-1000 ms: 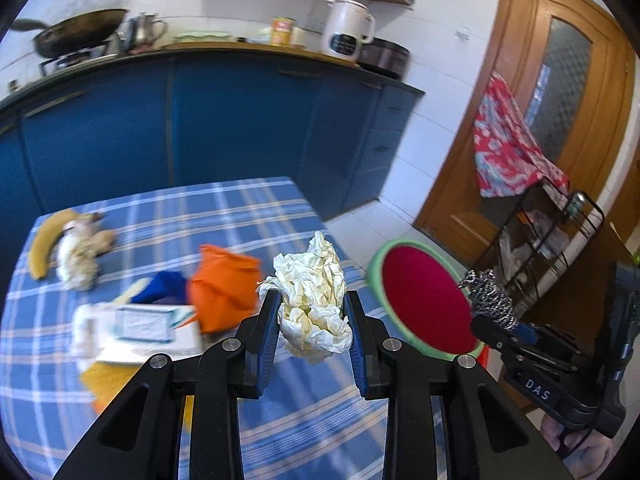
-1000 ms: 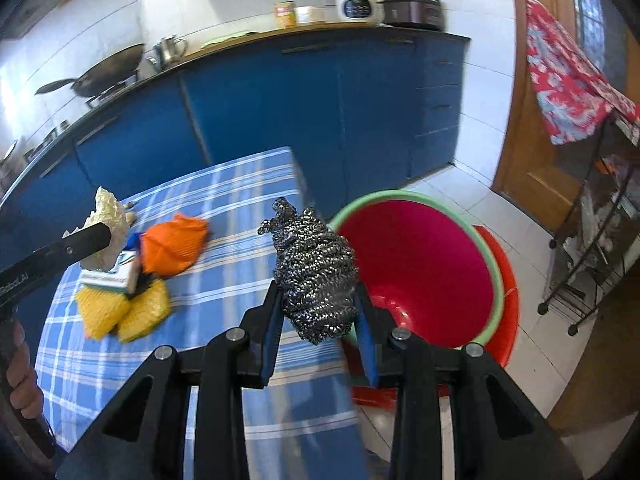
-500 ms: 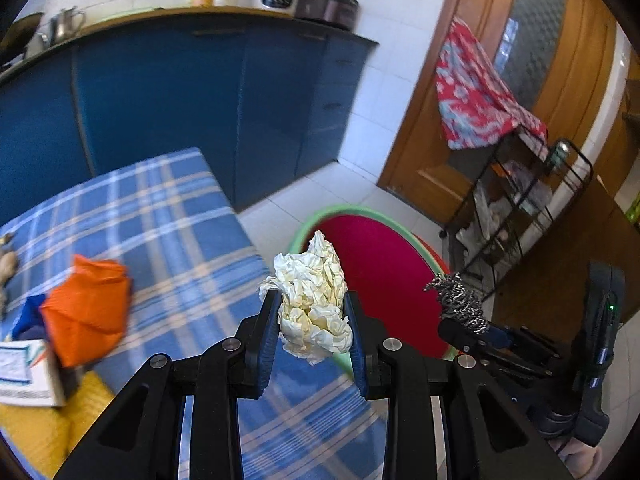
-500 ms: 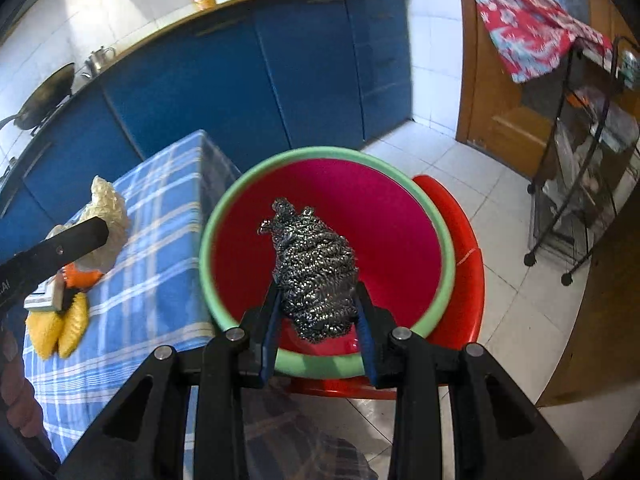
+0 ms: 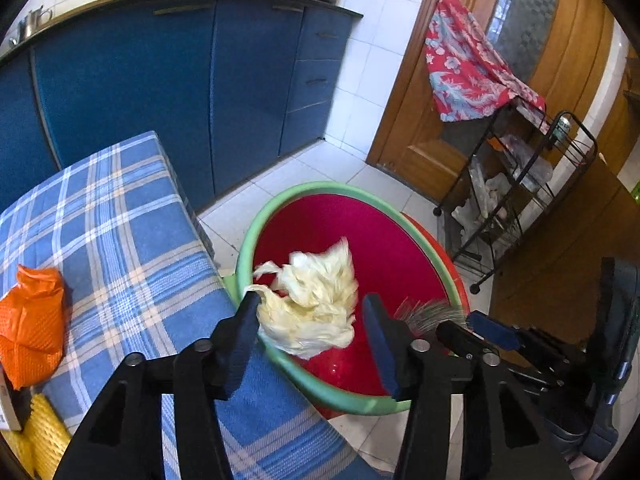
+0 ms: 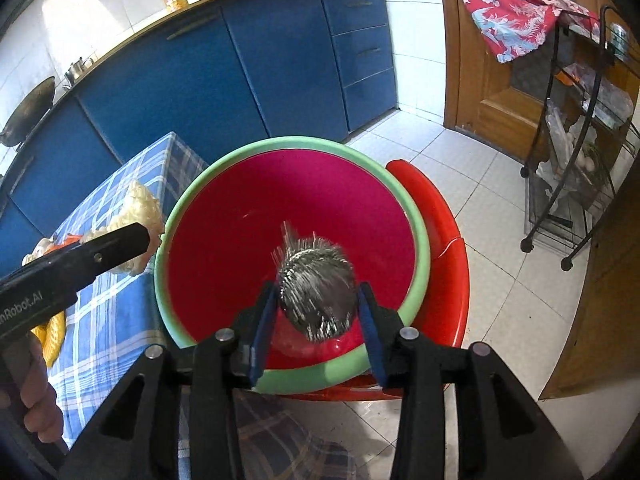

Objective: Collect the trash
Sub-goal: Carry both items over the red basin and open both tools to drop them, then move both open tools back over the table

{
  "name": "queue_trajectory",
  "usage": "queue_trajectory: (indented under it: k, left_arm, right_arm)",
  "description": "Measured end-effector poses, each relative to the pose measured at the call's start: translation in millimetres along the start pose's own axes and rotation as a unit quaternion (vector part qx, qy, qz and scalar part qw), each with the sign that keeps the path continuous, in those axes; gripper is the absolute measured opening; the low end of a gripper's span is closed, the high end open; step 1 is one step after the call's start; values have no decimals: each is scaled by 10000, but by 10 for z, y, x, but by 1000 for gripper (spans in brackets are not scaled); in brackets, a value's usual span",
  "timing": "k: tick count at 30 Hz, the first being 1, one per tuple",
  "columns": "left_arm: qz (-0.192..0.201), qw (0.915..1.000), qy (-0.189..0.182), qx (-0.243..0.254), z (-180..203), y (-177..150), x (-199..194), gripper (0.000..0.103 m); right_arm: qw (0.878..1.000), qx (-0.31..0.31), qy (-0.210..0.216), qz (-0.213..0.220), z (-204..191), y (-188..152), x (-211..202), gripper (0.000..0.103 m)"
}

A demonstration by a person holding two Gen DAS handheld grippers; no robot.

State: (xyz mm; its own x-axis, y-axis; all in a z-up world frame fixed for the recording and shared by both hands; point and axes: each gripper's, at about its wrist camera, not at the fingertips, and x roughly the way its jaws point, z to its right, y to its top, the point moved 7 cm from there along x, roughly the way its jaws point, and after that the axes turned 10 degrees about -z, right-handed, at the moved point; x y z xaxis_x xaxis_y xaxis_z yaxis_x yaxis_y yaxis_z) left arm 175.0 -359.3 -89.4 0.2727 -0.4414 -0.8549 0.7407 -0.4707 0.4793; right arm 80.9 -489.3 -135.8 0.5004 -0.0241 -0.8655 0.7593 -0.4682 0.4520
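Blue-and-white plaid worktop (image 5: 120, 232) occupies the left; beside its edge, lower down, sits the round red plastic basin with a green rim (image 6: 420, 248), resting on a red stool (image 6: 448, 264) on the tiled floor.

Left gripper (image 5: 310, 328): fingers opening, gap visible on the right side of the crumpled cream paper wad (image 5: 312, 304). Wad is motion-blurred between the fingers, touching only the left one at most. It hangs over the basin's near-left rim, close to the worktop edge.

Right gripper (image 6: 316, 312): fingers opening, the grey steel-wool scouring ball (image 6: 318, 292) between them and blurred, apparently slipping free. It lies directly over the red interior, well inside the rim.

Judgement: both drops are aimed at the basin below the fingers. Scouring ball is centred; paper wad is marginal and could clip the rim.

Remaining on worktop: orange mesh bag (image 5: 30, 324), yellow sponge (image 5: 44, 440).
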Motion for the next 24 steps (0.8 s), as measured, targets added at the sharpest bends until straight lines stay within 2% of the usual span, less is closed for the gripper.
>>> queue_trajectory:
  k: [4, 14, 24]
  left_arm:
    - [43, 9999, 80, -42, -43, 16, -44, 61]
    - [159, 9992, 181, -305, -214, -62, -245, 61]
    - [350, 9966, 446, -594, -492, -304, -604, 61]
  right_arm:
    - [9999, 82, 30, 67, 18, 11, -33, 50]
    - [9996, 162, 57, 204, -9, -31, -221, 52]
    - [9991, 17, 242, 335, -289, -104, -463, 60]
